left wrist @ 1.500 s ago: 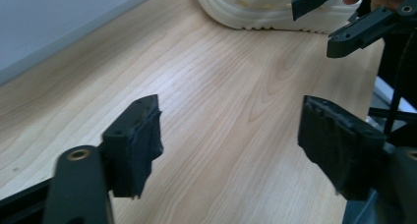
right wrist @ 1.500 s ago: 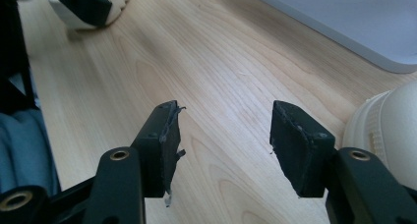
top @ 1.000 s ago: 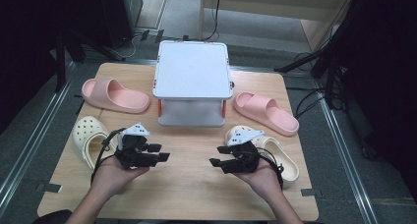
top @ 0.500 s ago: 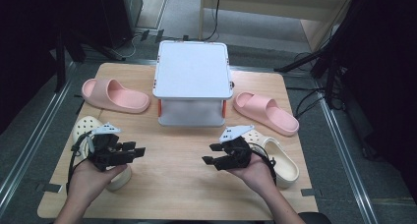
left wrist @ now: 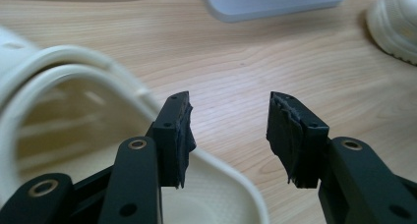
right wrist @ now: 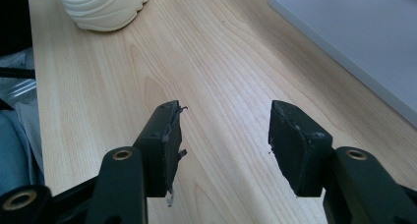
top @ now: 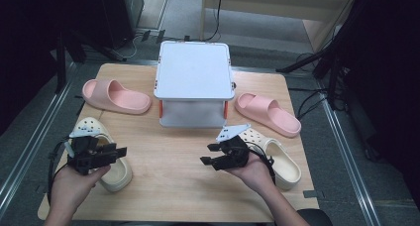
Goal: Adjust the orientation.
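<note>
Two cream clogs lie on the wooden table. The left clog sits near the left edge, and my left gripper hovers open over its heel end. In the left gripper view the clog curves under the left jaw of that gripper, and nothing is between the pads. The right clog lies beside my right hand. My right gripper is open above bare wood, pointing left. Its own view shows the gripper with nothing in it and the left clog far off.
A white lidded box with orange latches stands at the table's middle back. A pink slide lies left of it and another pink slide to its right. Bare wood separates the two grippers.
My left hand has carried its gripper leftward, from the table's middle to over the left clog. The right gripper has hardly shifted. Both stay open.
</note>
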Action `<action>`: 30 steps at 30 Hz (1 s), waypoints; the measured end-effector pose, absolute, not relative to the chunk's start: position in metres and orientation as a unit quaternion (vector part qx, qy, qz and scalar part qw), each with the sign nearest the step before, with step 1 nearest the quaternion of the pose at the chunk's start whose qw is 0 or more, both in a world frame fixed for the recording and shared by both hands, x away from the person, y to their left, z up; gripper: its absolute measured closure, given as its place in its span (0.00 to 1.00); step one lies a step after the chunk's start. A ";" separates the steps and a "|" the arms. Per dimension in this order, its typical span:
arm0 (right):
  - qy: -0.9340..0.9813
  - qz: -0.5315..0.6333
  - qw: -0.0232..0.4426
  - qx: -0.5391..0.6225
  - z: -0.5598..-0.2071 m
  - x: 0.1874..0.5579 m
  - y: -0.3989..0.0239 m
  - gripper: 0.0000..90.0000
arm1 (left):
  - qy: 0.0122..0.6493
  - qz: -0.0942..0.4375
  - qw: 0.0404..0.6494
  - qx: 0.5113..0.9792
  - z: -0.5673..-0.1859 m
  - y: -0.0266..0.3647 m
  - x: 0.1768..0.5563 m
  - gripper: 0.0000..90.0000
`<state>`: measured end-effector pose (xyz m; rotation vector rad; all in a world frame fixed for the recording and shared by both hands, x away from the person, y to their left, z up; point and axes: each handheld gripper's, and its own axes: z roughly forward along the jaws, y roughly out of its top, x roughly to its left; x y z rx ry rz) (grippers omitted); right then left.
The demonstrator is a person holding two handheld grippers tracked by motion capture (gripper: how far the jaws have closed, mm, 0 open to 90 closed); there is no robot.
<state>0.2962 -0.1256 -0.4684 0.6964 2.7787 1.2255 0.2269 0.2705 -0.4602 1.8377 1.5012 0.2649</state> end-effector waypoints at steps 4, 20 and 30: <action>0.893 0.391 0.012 0.222 -0.469 0.297 -0.123 0.52 | 0.604 0.110 0.354 0.705 -0.466 0.277 0.228 0.57; 0.897 0.381 0.021 0.222 -0.470 0.294 -0.123 0.51 | 0.657 0.149 0.298 0.676 -0.482 0.275 0.255 0.58; 0.899 0.374 0.035 0.225 -0.471 0.289 -0.130 0.51 | 0.662 0.143 0.294 0.675 -0.481 0.276 0.262 0.67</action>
